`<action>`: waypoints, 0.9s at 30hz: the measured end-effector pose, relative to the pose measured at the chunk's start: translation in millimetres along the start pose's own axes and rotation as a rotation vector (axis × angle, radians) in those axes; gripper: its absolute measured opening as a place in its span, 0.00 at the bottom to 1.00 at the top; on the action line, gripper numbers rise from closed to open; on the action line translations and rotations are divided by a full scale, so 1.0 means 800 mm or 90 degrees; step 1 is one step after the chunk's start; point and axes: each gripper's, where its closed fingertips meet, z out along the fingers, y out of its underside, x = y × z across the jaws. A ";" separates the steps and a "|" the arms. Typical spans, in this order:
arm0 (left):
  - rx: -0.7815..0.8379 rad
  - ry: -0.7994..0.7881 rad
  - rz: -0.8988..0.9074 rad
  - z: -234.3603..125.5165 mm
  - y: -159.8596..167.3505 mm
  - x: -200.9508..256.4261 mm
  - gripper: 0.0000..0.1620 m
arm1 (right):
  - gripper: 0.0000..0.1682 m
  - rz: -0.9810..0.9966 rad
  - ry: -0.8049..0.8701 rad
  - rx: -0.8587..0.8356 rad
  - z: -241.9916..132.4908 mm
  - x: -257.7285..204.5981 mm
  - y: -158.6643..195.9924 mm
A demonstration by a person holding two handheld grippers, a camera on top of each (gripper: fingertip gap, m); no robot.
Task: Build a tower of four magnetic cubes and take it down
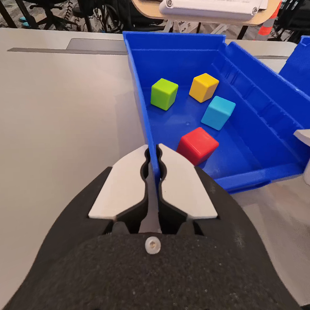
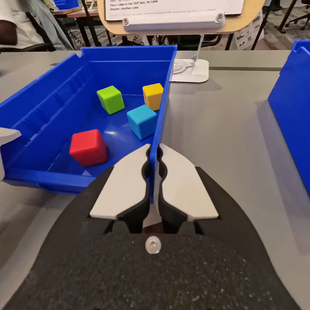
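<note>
A blue bin (image 1: pixel 176 48) stands on the grey table and holds four separate cubes: green (image 1: pixel 164 94), yellow (image 1: pixel 203 87), light blue (image 1: pixel 218 112) and red (image 1: pixel 197 145). My left gripper (image 1: pixel 153 147) is shut on the bin's left wall near its front corner, one pad on each side. My right gripper (image 2: pixel 154 146) is shut the same way on the bin's (image 2: pixel 127 55) right wall. The right wrist view shows the same green (image 2: pixel 110 99), yellow (image 2: pixel 152 96), light blue (image 2: pixel 141 121) and red (image 2: pixel 88 147) cubes. No cube is in either grasp.
A second blue bin (image 2: pixel 291 100) stands to the right, also seen in the left wrist view (image 1: pixel 298 67). A white sign stand base (image 2: pixel 191 70) sits behind the first bin, with a wooden board carrying a sheet above it. Chairs and a seated person are beyond the table.
</note>
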 end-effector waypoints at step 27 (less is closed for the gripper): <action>-0.002 -0.114 -0.007 -0.029 -0.019 -0.320 0.02 | 0.04 0.033 -0.017 0.021 0.092 -0.309 -0.010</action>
